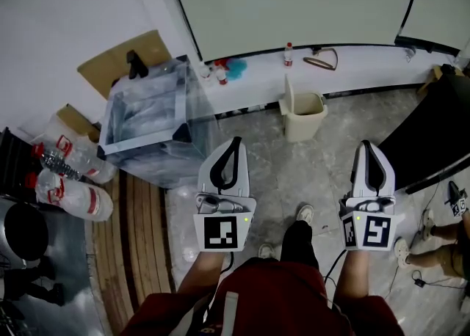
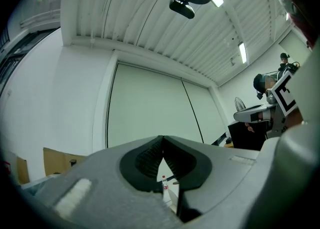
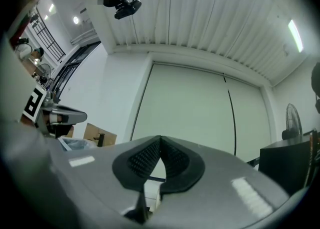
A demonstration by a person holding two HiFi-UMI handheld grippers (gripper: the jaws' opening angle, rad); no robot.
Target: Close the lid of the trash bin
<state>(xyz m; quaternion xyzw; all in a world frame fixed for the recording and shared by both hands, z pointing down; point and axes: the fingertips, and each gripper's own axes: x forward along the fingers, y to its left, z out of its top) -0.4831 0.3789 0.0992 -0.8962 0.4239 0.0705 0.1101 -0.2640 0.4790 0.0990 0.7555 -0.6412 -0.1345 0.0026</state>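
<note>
At the near edge of the head view a red shirt [image 1: 257, 294] and two bare forearms are seen, and a gripper is held in each hand above a grey marbled floor [image 1: 272, 173]. The left gripper [image 1: 235, 141] is carried with its marker cube turned toward the camera; in the left gripper view its ribbed black pads [image 2: 150, 159] are pressed together at the tips and nothing is held between them. The right gripper [image 1: 365, 144] is held level with it, well apart to the right, and in the right gripper view its pads [image 3: 145, 160] are likewise closed on each other, with nothing gripped. A shoe [image 1: 305, 214] is seen on the floor between the two grippers. Further off, ahead of both grippers and touched by neither, the trash bin [image 1: 305, 120] is found: a small cream container tapering toward its base, set on the floor just in front of a white ledge [image 1: 367, 70]. Its lid [image 1: 288, 92] is raised upright along the bin's left edge, so the mouth is left uncovered. To the left a large box wrapped in clear plastic [image 1: 150, 118] is placed, with plastic bottles [image 1: 70, 184] lying beside it and a sheet of cardboard [image 1: 121, 63] propped behind. On the ledge a small red-capped bottle [image 1: 288, 54] is stood beside a brown loop of cord [image 1: 322, 59].
</note>
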